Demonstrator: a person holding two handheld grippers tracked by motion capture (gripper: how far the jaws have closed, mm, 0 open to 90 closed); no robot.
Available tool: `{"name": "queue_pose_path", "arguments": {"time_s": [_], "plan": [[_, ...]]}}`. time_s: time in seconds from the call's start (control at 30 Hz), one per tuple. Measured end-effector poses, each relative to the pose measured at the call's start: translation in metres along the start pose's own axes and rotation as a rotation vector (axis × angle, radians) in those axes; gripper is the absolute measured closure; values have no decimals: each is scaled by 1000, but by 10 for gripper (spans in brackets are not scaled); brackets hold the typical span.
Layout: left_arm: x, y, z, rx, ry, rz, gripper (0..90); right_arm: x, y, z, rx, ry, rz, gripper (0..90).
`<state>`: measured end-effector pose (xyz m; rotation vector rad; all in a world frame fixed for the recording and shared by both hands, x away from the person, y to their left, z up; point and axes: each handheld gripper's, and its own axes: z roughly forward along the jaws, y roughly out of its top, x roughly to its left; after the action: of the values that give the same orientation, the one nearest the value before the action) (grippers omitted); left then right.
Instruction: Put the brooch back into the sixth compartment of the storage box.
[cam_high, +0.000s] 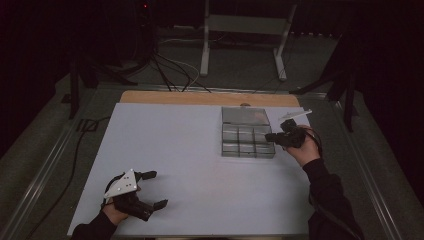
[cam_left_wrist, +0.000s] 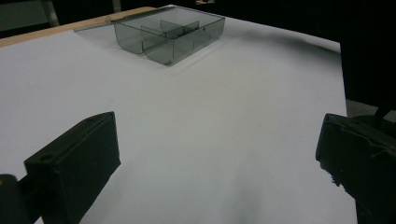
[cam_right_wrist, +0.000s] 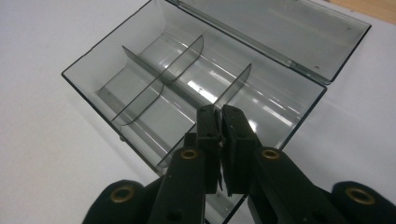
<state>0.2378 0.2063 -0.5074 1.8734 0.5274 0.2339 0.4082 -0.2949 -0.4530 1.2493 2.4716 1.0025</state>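
A clear smoky plastic box (cam_high: 247, 141) with several compartments stands on the right half of the white table top (cam_high: 175, 150), its lid (cam_high: 245, 115) lying open toward the far side. My right gripper (cam_high: 270, 136) hovers at the box's right edge, pointing left. In the right gripper view its jaws (cam_right_wrist: 218, 112) are pressed together above the box (cam_right_wrist: 154, 79), over a near compartment; a tiny pale glint sits at the tips, too small to identify. My left gripper (cam_high: 158, 189) rests near the front left with its jaws wide apart (cam_left_wrist: 217, 135) and nothing between them, facing the box (cam_left_wrist: 168, 32).
A strip of wooden table edge (cam_high: 200, 97) shows beyond the white sheet. A metal stand (cam_high: 240, 30) and cables (cam_high: 170, 70) lie on the floor behind the table. The compartments look empty.
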Motion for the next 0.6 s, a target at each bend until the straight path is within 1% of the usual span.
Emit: {"name": "queue_pose_path", "arguments": {"time_s": [0.1, 0.2, 0.27, 0.33, 0.43, 0.47, 0.57, 0.6], "plan": [[0, 0, 0, -1, -1, -2, 11, -1, 0, 3, 6, -1, -7, 863], [0, 0, 0, 0, 0, 1, 11, -2, -1, 5, 5, 4, 3, 863], [1, 0, 0, -2, -2, -1, 11, -2, -1, 6, 7, 1, -1, 862], [0, 0, 0, 0, 0, 0, 11, -3, -2, 7, 8, 6, 7, 862], [0, 0, 0, 1, -1, 1, 11, -2, -5, 10, 15, 9, 6, 860], [0, 0, 1, 0, -2, -2, 11, -2, -5, 10, 14, 7, 1, 860], [0, 0, 1, 3, -2, 3, 11, -3, -6, 11, 7, 10, 10, 859], [0, 0, 1, 2, -2, 2, 10, -3, -6, 12, 10, 5, 2, 858]]}}
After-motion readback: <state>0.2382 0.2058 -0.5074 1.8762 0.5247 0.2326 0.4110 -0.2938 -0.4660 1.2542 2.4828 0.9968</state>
